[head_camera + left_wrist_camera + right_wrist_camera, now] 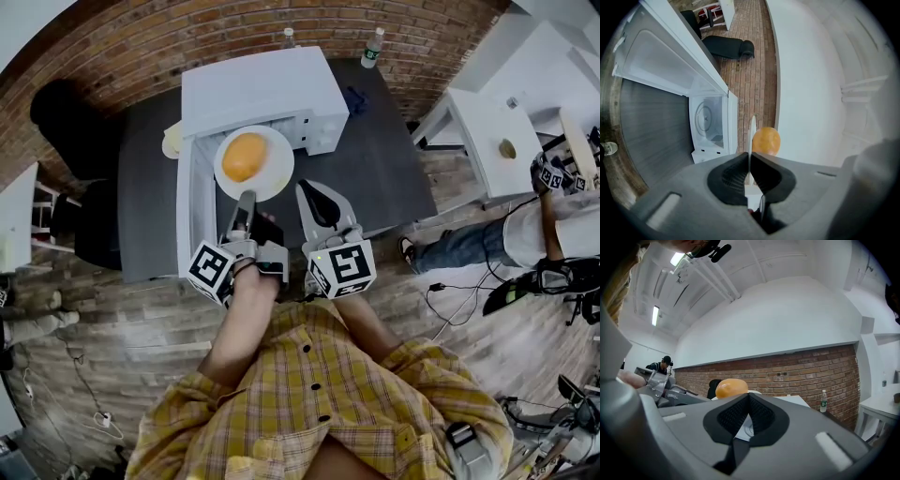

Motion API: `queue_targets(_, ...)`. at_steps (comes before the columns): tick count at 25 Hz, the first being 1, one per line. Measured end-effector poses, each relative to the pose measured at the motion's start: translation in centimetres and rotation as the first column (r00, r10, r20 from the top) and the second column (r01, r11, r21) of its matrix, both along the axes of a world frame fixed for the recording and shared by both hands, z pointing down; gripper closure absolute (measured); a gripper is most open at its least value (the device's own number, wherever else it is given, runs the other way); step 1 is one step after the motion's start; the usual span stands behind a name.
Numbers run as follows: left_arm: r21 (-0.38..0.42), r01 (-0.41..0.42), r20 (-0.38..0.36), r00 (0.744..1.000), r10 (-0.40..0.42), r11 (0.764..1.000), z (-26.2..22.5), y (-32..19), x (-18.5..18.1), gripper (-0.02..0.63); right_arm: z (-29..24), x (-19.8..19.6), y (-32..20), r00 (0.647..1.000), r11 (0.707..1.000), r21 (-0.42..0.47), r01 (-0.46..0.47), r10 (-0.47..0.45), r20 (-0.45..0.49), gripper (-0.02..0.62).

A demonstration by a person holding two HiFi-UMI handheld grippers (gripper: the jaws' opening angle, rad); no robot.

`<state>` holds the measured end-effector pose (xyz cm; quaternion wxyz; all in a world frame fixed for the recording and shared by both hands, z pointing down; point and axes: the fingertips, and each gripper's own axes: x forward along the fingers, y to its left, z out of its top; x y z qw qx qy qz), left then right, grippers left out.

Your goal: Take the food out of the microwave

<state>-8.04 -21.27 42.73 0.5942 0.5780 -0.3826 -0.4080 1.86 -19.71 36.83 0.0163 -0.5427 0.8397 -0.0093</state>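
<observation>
A red brick wall runs along the far side of the room. In the right gripper view it reaches only partway up, with a plain white wall above it that curves into a white vaulted ceiling carrying lit strip lights. The floor is worn wood planks, with loose cables lying on it at the right. A dark grey table stands near the brick; at its far edge are a clear bottle and a green-labelled bottle. To its right, apart from it, stands a white table. A black seat sits to the left.
</observation>
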Motion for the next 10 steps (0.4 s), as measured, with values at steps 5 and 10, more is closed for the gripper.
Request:
queue_targets(5,0.015,0.006,-0.04,0.999,-0.006,1.0,-1.0,-0.08,0.24,0.594,-0.19,0.3,0.0,1.0,1.0,0.004,-0.007,0.007,0.006,0.592)
queue_targets(10,-0.002,0.0,-0.027,1.0,0.0,1.0,-0.37,-0.16,0.16,0.594,-0.33,0.18,-0.06,1.0,1.0,0.007,-0.001,0.001,0.004,0.593)
